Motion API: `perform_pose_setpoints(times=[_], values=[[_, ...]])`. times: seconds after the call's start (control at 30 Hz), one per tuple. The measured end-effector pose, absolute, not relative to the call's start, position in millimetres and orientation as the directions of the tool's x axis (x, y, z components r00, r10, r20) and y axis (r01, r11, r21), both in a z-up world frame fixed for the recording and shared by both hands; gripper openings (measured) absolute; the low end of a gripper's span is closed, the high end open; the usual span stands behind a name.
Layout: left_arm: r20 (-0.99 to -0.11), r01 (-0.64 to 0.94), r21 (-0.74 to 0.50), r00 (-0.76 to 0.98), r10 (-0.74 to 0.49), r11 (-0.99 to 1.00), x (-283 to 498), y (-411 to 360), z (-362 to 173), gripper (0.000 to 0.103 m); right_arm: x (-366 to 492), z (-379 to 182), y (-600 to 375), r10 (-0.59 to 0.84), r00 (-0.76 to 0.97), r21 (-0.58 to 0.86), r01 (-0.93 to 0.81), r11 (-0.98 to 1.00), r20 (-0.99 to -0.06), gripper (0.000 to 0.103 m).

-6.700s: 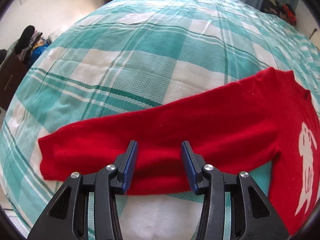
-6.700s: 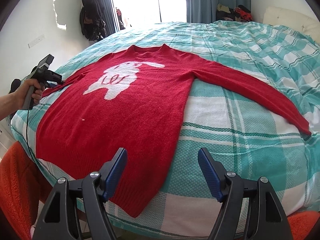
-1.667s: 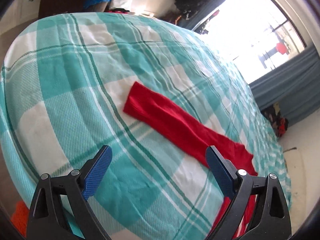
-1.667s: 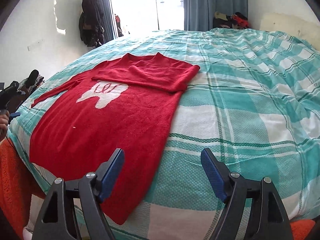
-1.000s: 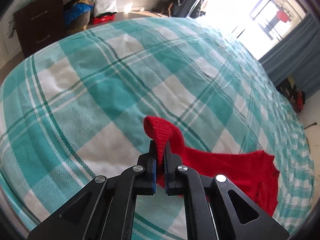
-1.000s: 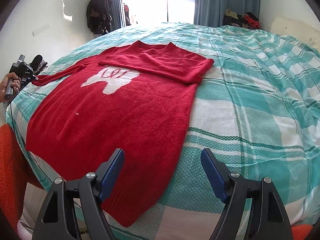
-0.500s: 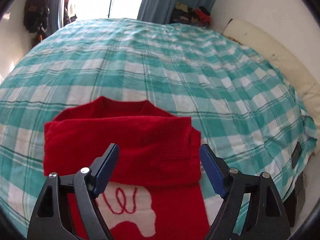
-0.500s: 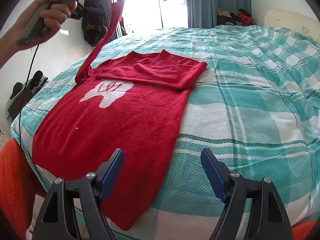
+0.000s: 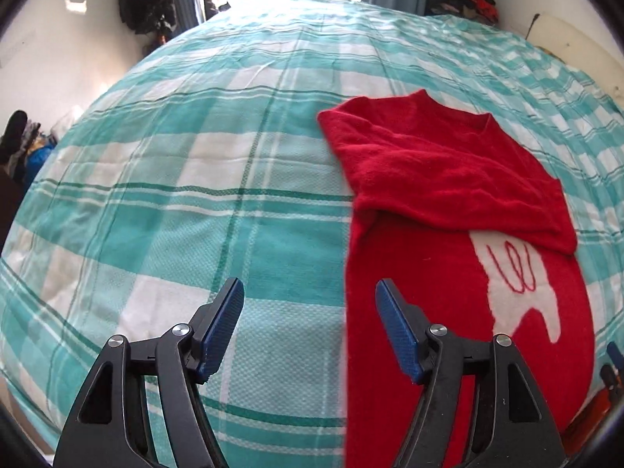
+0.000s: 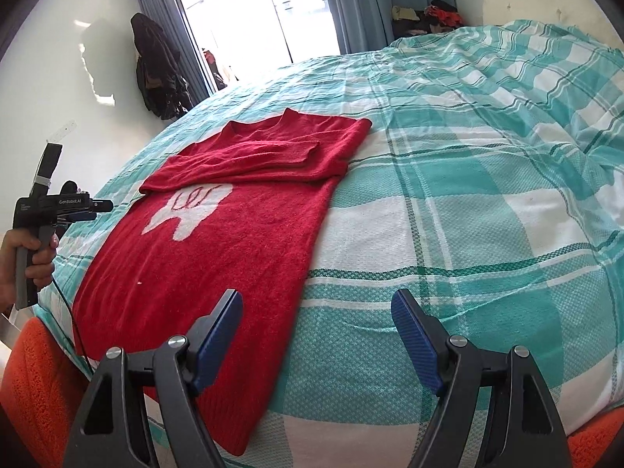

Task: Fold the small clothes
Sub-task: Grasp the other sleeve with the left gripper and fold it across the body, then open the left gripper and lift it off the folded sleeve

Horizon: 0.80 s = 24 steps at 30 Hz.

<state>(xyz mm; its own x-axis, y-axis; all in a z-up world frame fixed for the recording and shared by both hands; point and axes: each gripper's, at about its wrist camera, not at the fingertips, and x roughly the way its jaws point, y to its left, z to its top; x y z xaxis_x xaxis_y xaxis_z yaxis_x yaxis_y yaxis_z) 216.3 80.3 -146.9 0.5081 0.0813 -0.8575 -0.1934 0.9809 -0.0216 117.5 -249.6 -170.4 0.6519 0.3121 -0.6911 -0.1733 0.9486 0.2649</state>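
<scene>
A red sweater point(image 10: 234, 241) with a white figure on its chest lies flat on the checked bed; it also shows in the left wrist view point(image 9: 460, 234). Both sleeves point(image 10: 265, 152) are folded across its upper part. My left gripper point(image 9: 308, 327) is open and empty above the bed, just left of the sweater's side edge; it is seen from the side, held in a hand, in the right wrist view point(image 10: 84, 210). My right gripper point(image 10: 316, 339) is open and empty over the bed near the sweater's bottom hem.
The teal and white checked bed cover point(image 10: 487, 195) spreads to the right of the sweater. An orange textured surface point(image 10: 35, 382) lies at the near bed edge. Dark clothes point(image 10: 156, 70) hang on the wall by the window.
The left gripper carried the left sleeve over the sweater's chest, let it go and pulled back to the left side. The right gripper stayed open near the hem.
</scene>
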Motion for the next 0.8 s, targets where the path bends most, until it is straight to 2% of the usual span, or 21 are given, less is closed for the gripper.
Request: perform_pose_setpoints(times=[0.1, 0.2, 0.23, 0.27, 0.3, 0.37, 0.43, 0.57, 0.73, 0.8], values=[[-0.866, -0.13, 0.0, 0.497, 0.065, 0.991, 242.3, 66.1, -164.9, 0.072, 119.5, -173.3, -245.4, 0.307, 0.645, 0.256, -0.175, 0.951, -0.7, 0.078], [-0.879, -0.167, 0.109, 0.445, 0.174, 0.98, 280.8, 53.4, -191.5, 0.071, 117.2, -175.4, -244.3, 0.294, 0.64, 0.242, -0.17, 0.955, -0.71, 0.078], [-0.869, -0.211, 0.108, 0.455, 0.196, 0.971, 288.3, 55.7, -193.4, 0.065, 116.8, -175.6, -245.1, 0.288, 0.639, 0.239, -0.165, 0.957, -0.713, 0.078], [-0.856, -0.263, 0.069, 0.479, 0.193, 0.962, 291.7, 63.7, -191.8, 0.032, 116.3, -175.6, -246.2, 0.283, 0.639, 0.237, -0.159, 0.959, -0.716, 0.078], [-0.859, -0.315, -0.002, 0.486, 0.16, 0.949, 292.5, 74.2, -190.9, 0.007, 116.4, -175.3, -247.8, 0.277, 0.64, 0.237, -0.15, 0.96, -0.717, 0.078], [-0.854, -0.395, -0.088, 0.503, 0.135, 0.914, 283.8, 90.4, -190.0, 0.006, 116.5, -174.3, -251.1, 0.269, 0.647, 0.243, -0.132, 0.961, -0.714, 0.078], [-0.853, -0.36, -0.047, 0.5, 0.15, 0.932, 276.4, 85.7, -194.4, 0.007, 118.2, -174.6, -254.5, 0.266, 0.649, 0.251, -0.118, 0.961, -0.713, 0.078], [-0.854, -0.282, 0.053, 0.485, 0.19, 0.958, 261.9, 75.3, -193.7, 0.02, 127.6, -181.5, -256.0, 0.273, 0.629, 0.265, -0.11, 0.958, -0.727, 0.078], [-0.878, -0.313, 0.028, 0.446, 0.173, 0.949, 233.6, 92.5, -178.3, 0.022, 128.6, -184.1, -254.6, 0.283, 0.624, 0.266, -0.122, 0.956, -0.729, 0.078], [-0.841, -0.351, -0.035, 0.516, 0.163, 0.936, 221.0, 101.4, -155.1, 0.026, 127.5, -183.7, -255.7, 0.286, 0.627, 0.274, -0.119, 0.954, -0.725, 0.078]])
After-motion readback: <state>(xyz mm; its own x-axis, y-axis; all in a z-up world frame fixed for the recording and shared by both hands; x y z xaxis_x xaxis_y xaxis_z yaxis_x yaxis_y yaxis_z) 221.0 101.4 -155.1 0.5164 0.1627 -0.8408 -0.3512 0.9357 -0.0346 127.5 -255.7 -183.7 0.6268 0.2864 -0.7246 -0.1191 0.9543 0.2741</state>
